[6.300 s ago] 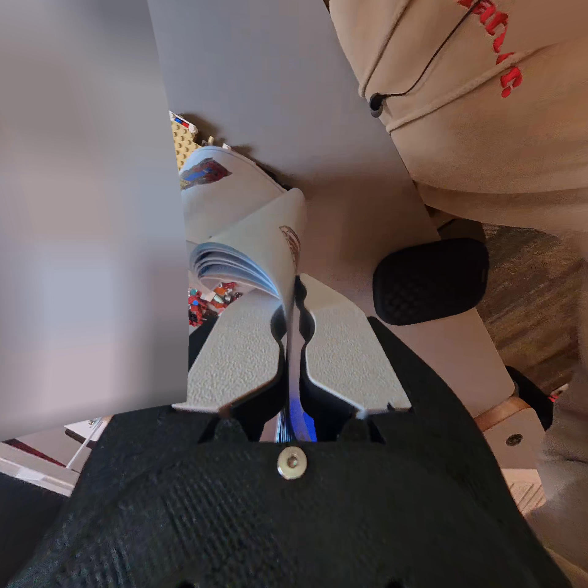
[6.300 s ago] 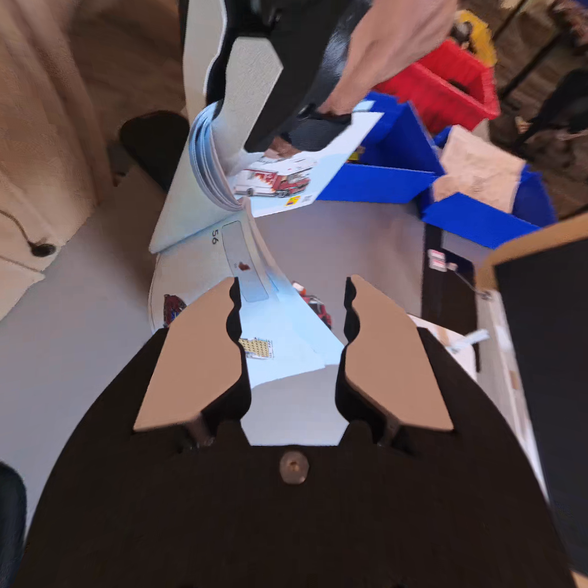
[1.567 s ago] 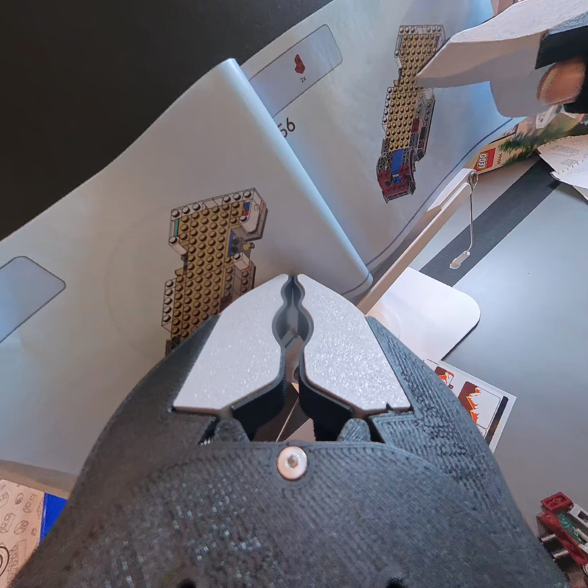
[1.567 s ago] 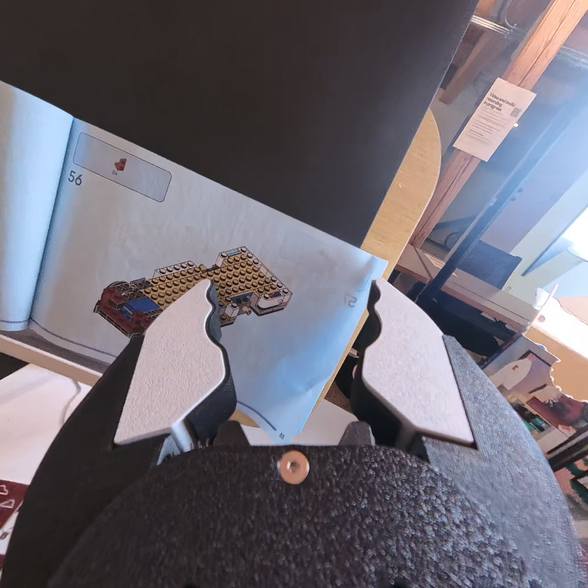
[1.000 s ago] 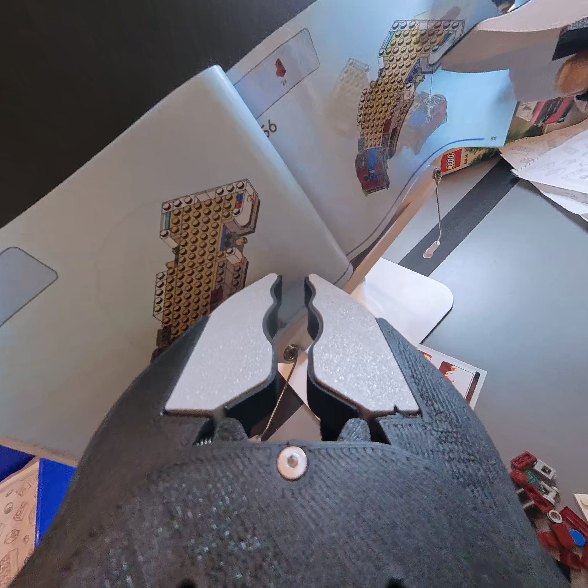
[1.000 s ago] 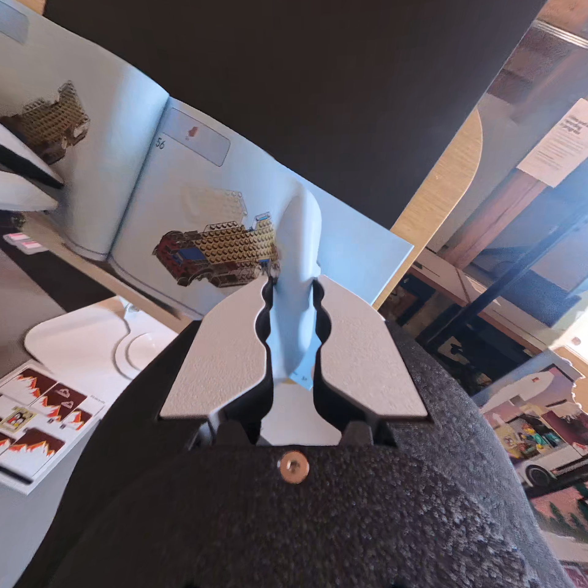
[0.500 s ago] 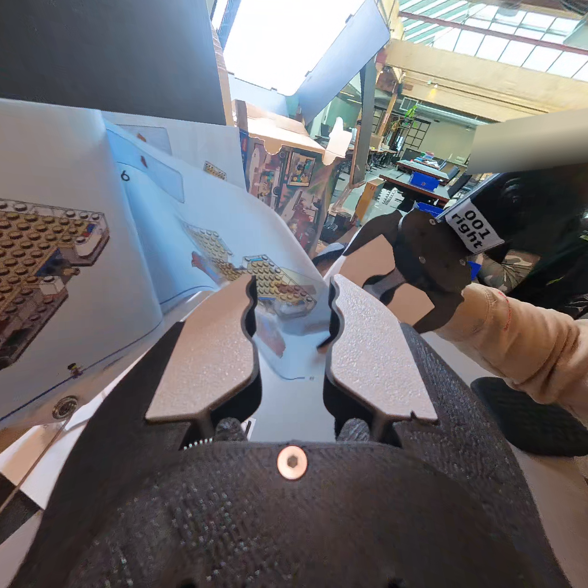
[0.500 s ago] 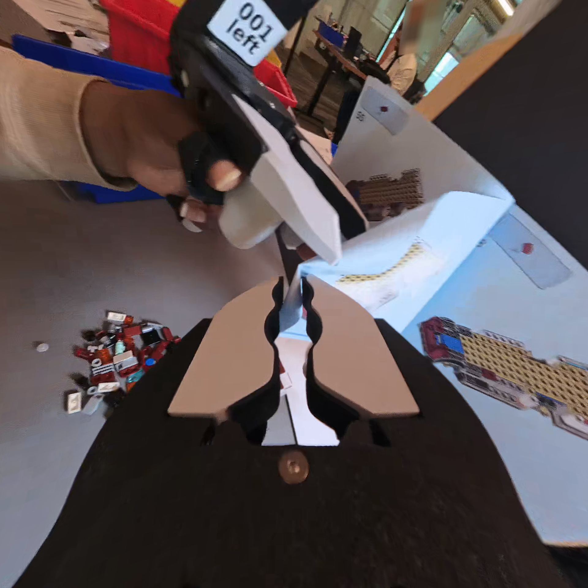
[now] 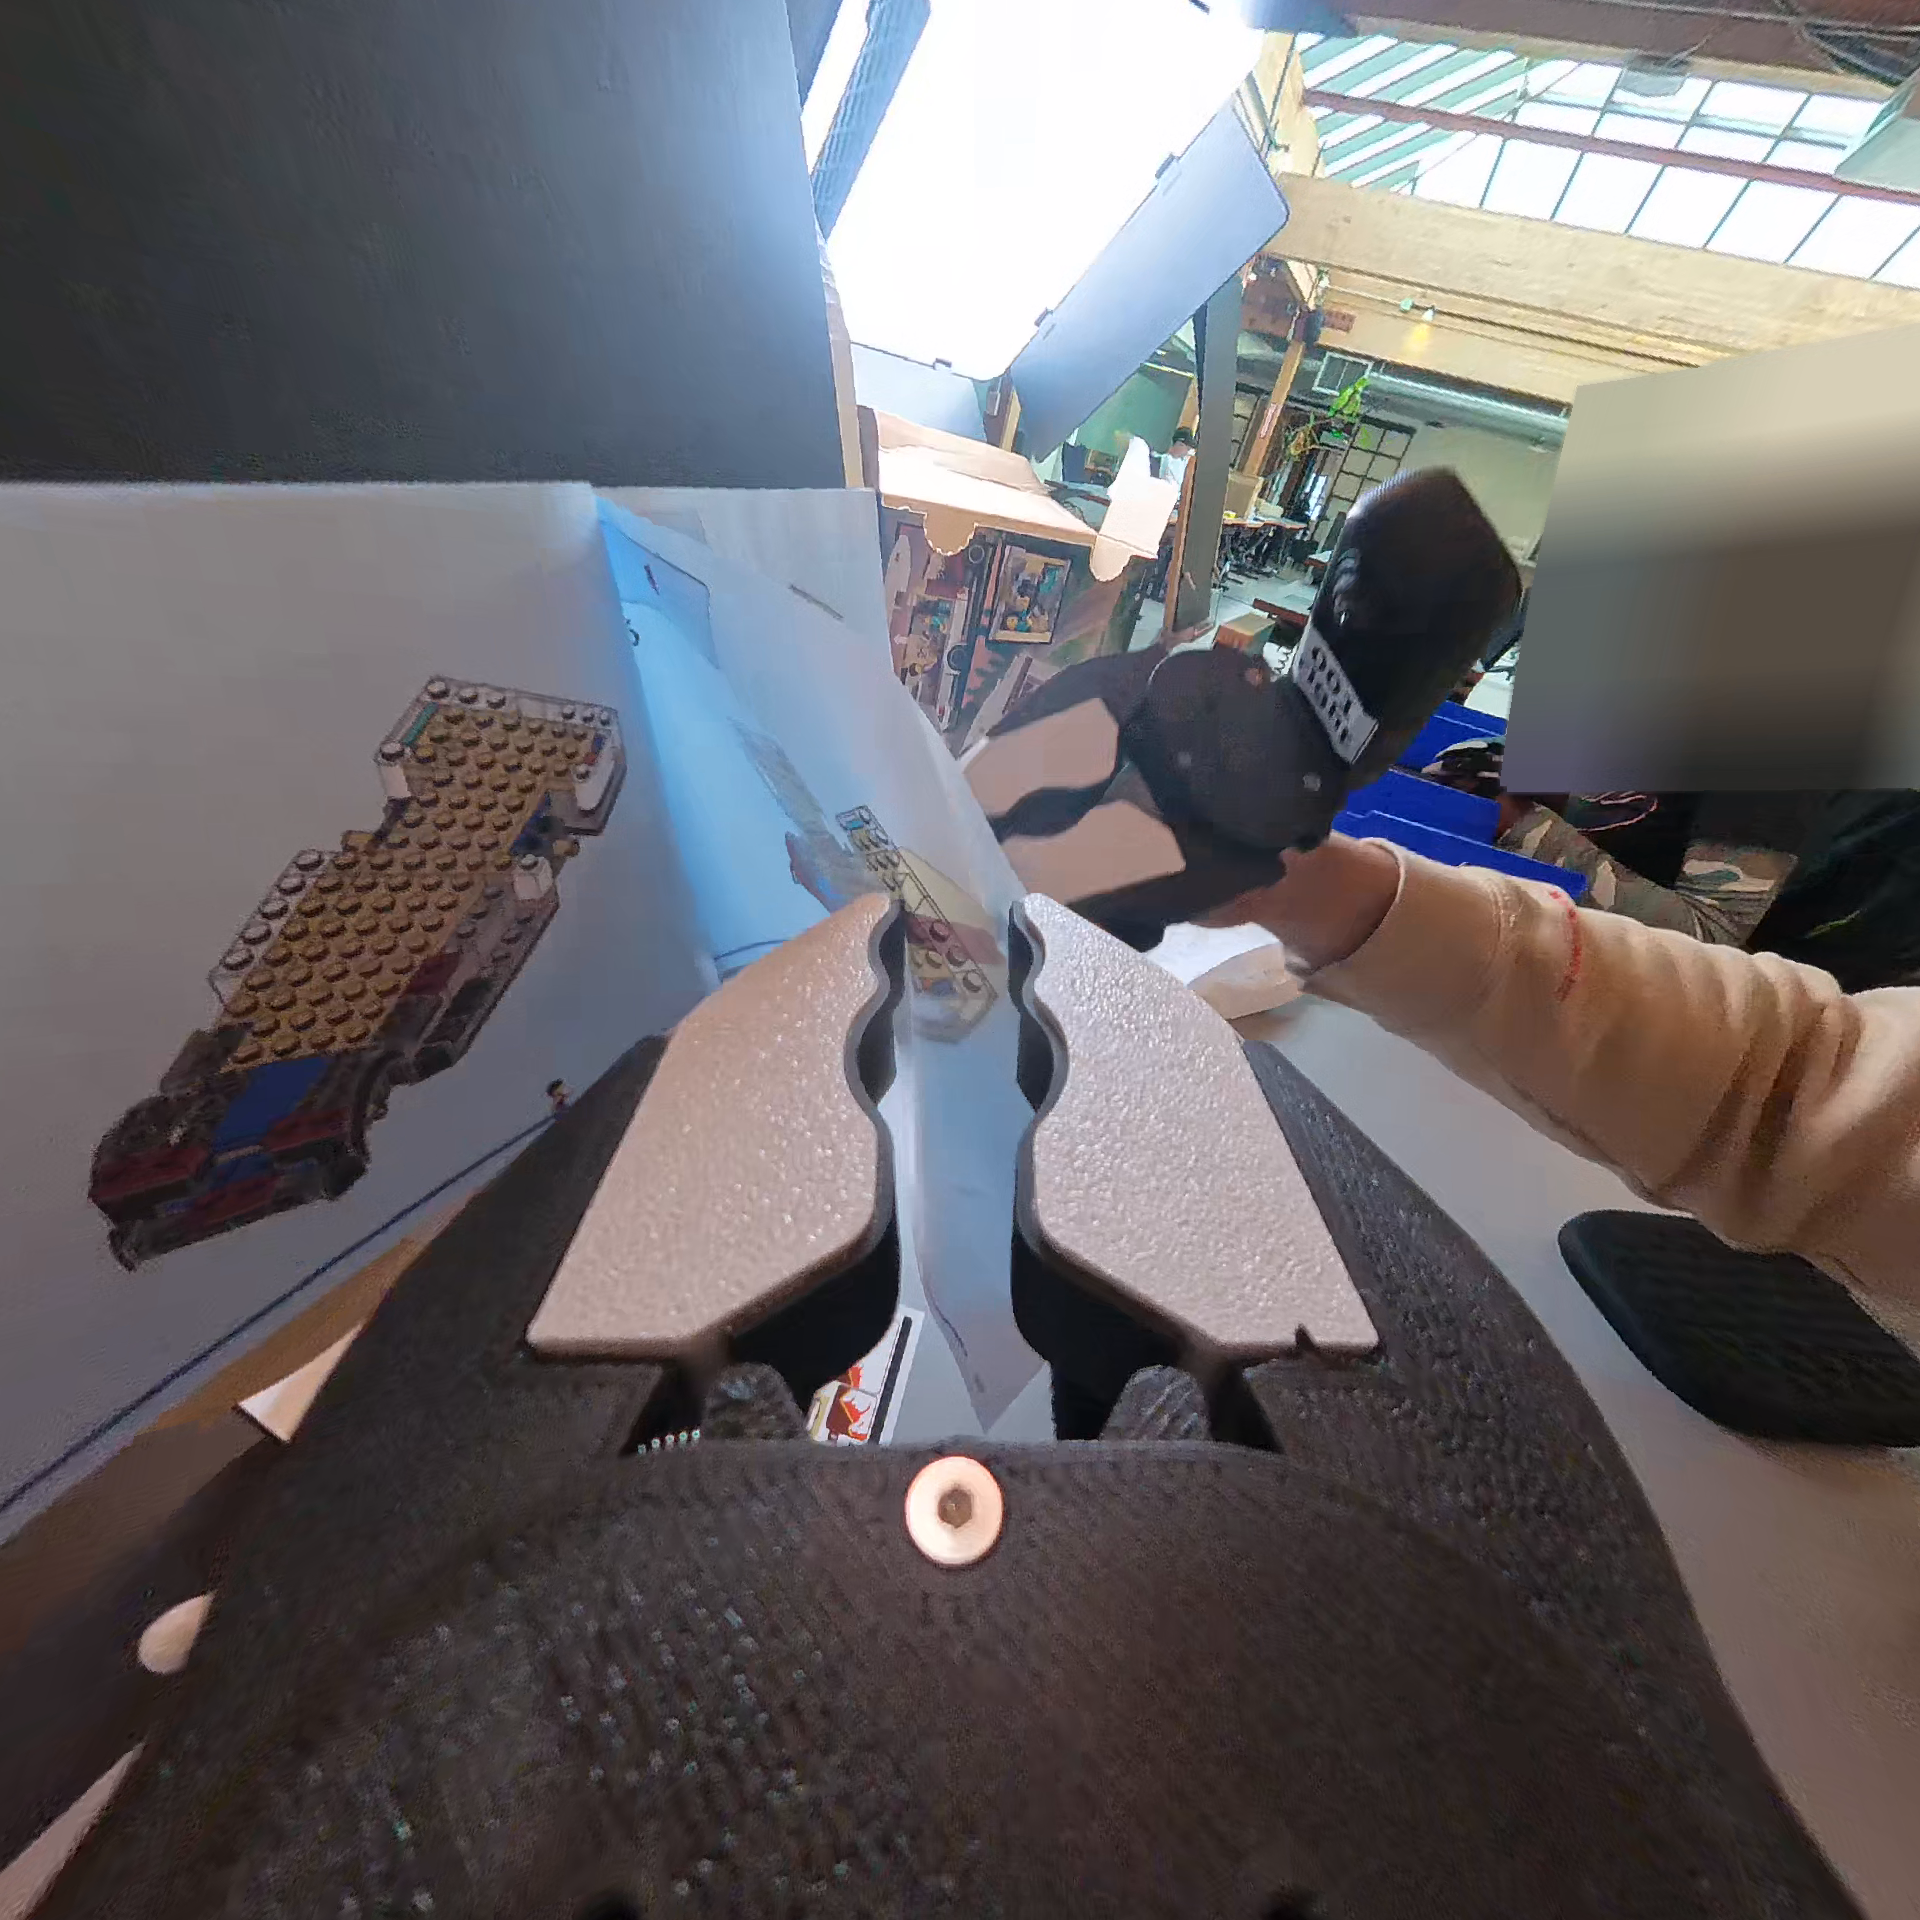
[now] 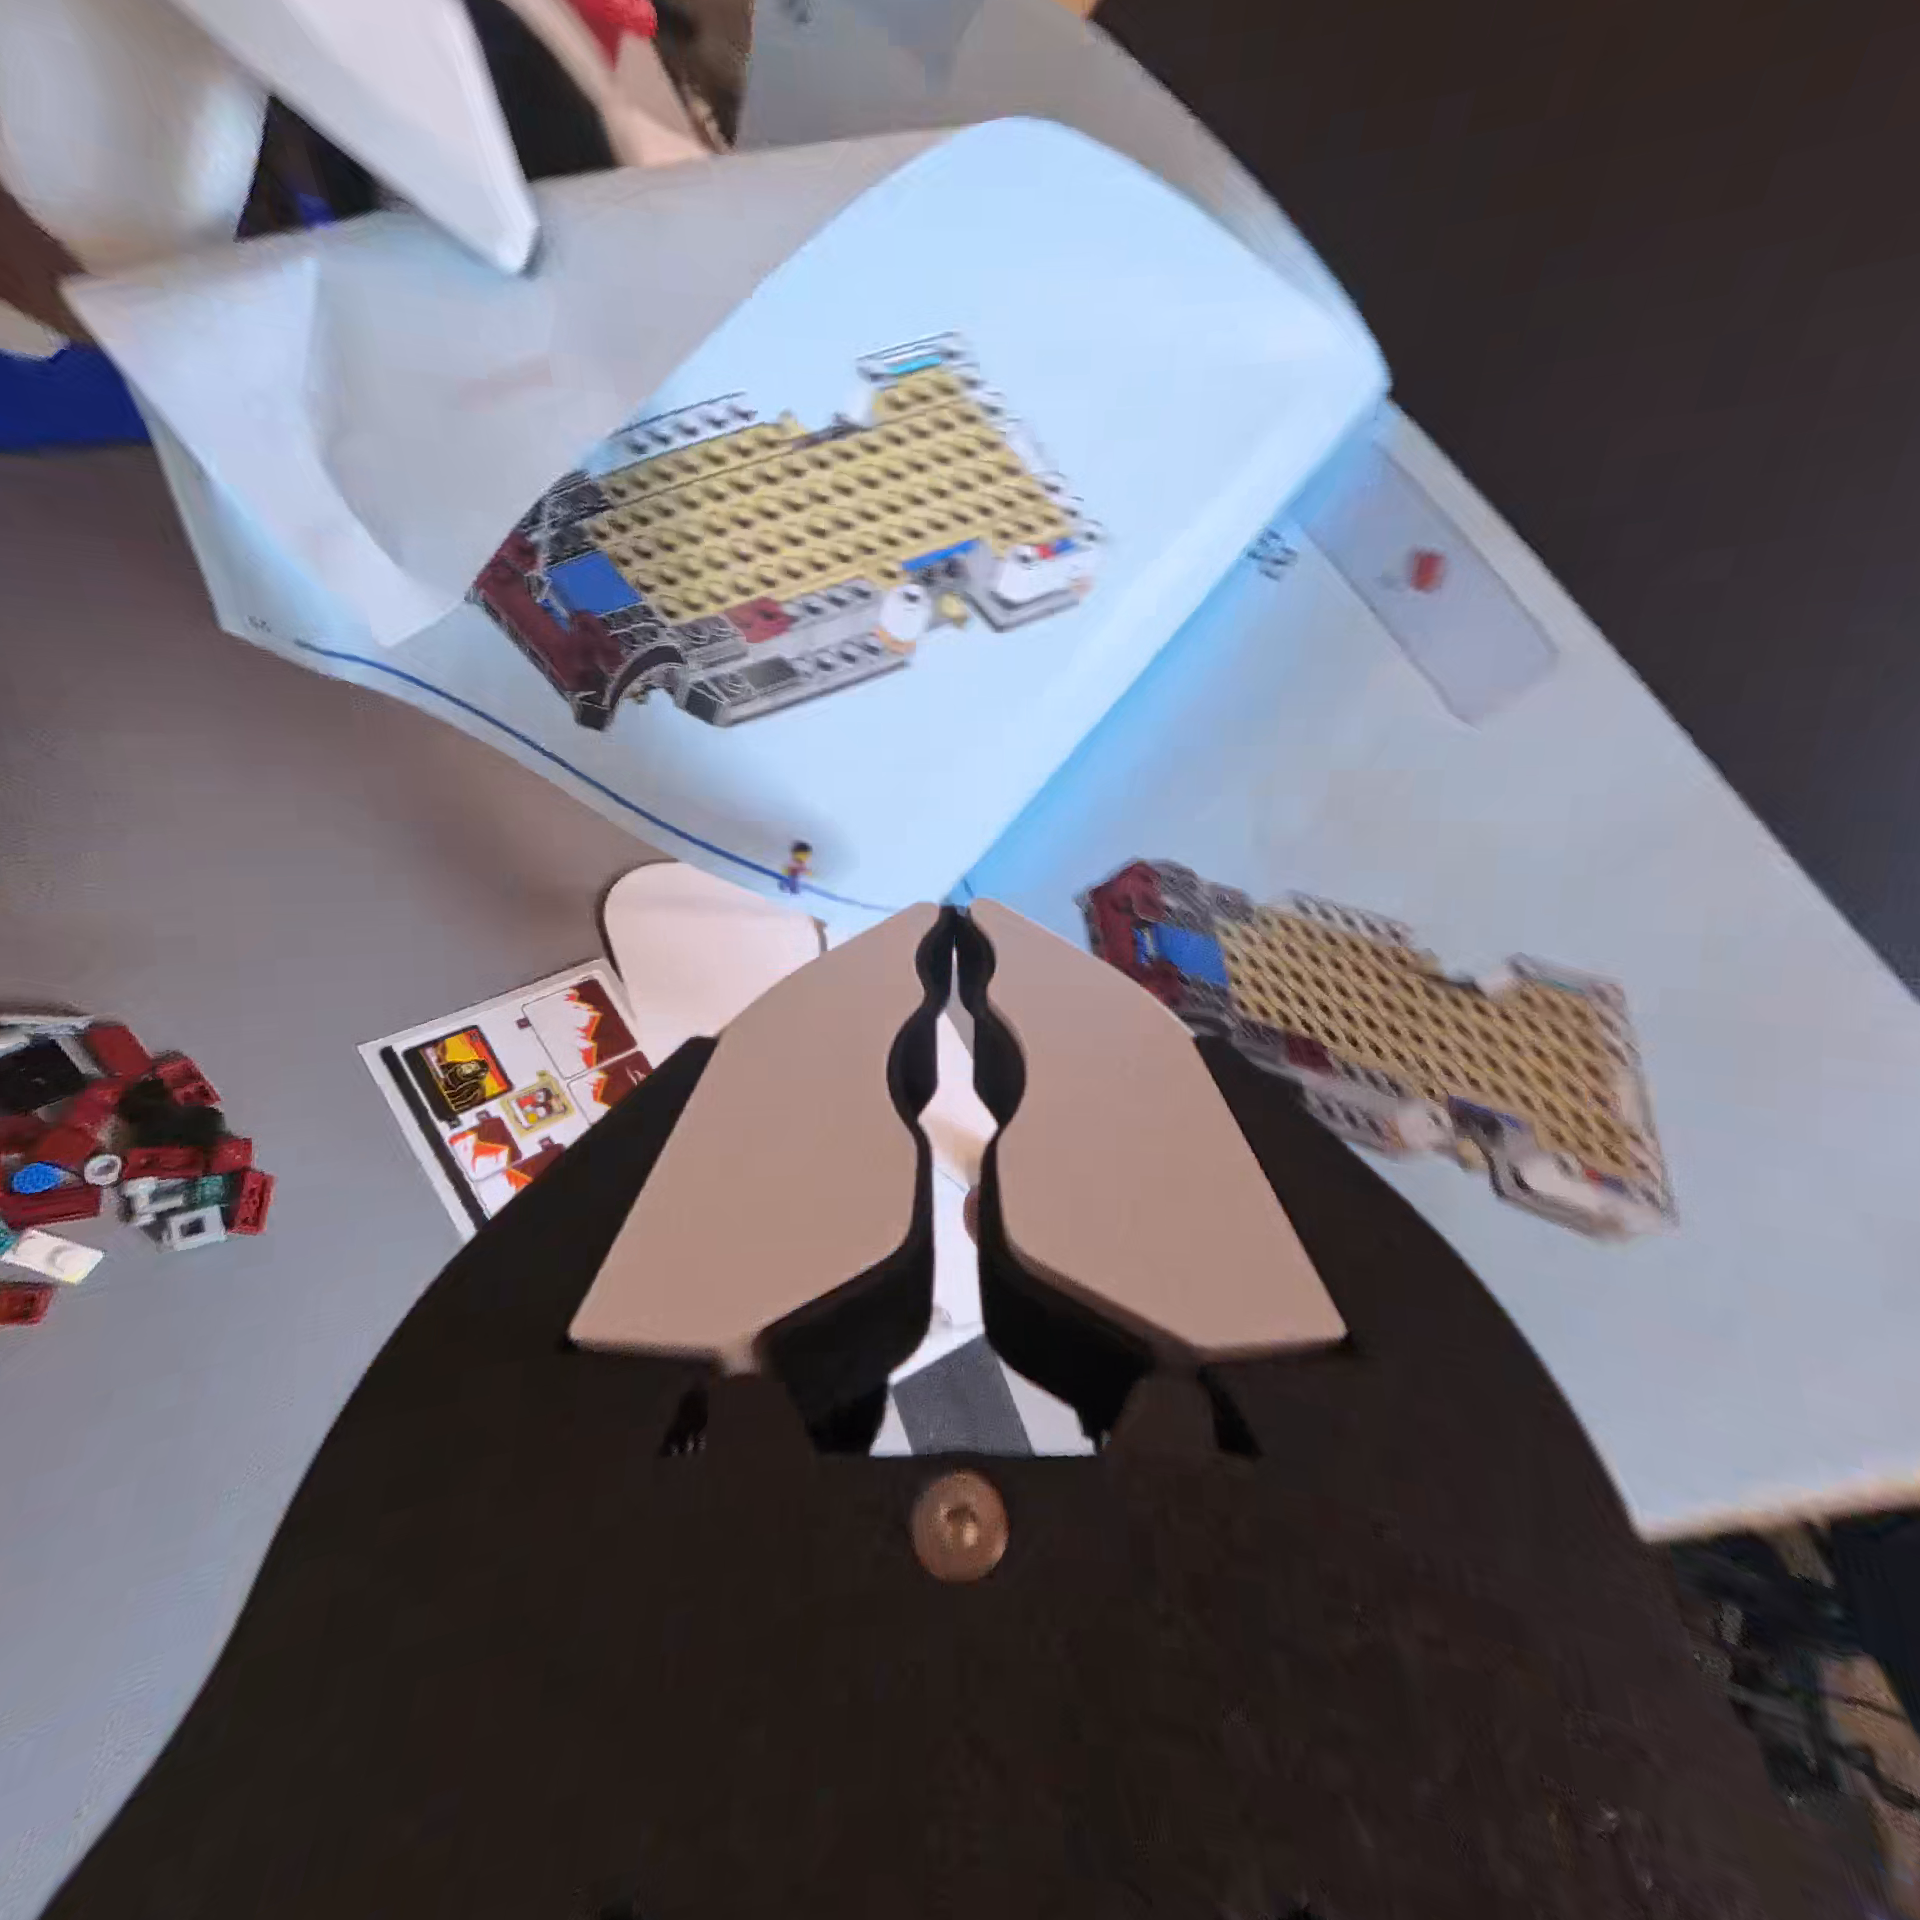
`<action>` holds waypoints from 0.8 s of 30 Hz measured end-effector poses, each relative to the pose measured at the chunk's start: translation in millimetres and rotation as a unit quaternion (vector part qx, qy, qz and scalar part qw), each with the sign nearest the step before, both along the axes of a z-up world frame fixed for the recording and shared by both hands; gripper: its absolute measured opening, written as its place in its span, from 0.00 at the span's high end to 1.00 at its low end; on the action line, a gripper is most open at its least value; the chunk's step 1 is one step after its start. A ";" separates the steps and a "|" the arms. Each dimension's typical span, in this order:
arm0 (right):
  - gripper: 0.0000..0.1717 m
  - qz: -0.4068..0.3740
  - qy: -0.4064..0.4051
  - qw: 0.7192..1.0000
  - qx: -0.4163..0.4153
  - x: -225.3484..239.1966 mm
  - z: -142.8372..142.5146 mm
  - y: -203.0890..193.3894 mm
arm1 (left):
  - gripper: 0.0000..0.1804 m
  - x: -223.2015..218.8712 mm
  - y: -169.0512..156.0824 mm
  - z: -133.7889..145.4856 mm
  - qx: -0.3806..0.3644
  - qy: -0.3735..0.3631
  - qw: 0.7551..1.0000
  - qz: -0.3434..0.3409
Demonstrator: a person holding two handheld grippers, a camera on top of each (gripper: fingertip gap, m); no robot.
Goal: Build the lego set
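The left gripper [image 9: 954, 925] is sitting with jaws parted around a loose booklet page [image 9: 935, 1039], pads not visibly pressing it. At two o'clock, the right gripper [image 10: 954, 920] is clenched on nothing, at the open booklet's [image 10: 935, 582] spine.

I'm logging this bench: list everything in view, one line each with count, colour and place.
Instruction booklet: one, pale blue, open, propped against a dark panel.
Turning page: one, pale blue, between the left fingers.
Sticker sheet: one, white with red flames, flat on the table.
Loose bricks: one pile, mostly dark red, table's left.
Table: one, grey.
Bins: blue, far behind.
Left gripper: jaws apart around the page.
Right gripper: shut, at the booklet's spine.
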State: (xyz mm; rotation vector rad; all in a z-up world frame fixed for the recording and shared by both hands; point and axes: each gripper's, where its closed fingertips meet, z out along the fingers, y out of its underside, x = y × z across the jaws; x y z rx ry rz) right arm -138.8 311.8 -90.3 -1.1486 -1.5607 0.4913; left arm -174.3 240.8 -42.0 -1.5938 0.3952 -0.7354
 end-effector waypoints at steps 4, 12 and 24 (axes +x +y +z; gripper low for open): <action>1.00 0.006 -0.020 0.999 0.049 -53.4 2.1 -13.4 | 0.87 -11.8 -0.1 22.0 0.015 0.003 1.000 0.013; 1.00 -0.052 -0.091 0.990 0.099 -102.7 -4.1 -6.2 | 0.89 -109.4 -33.8 38.3 0.080 -0.053 0.976 0.197; 0.99 -0.008 -0.116 0.988 0.104 -106.1 -17.1 -27.9 | 0.89 -111.2 27.7 -63.7 -0.084 -0.040 0.962 0.256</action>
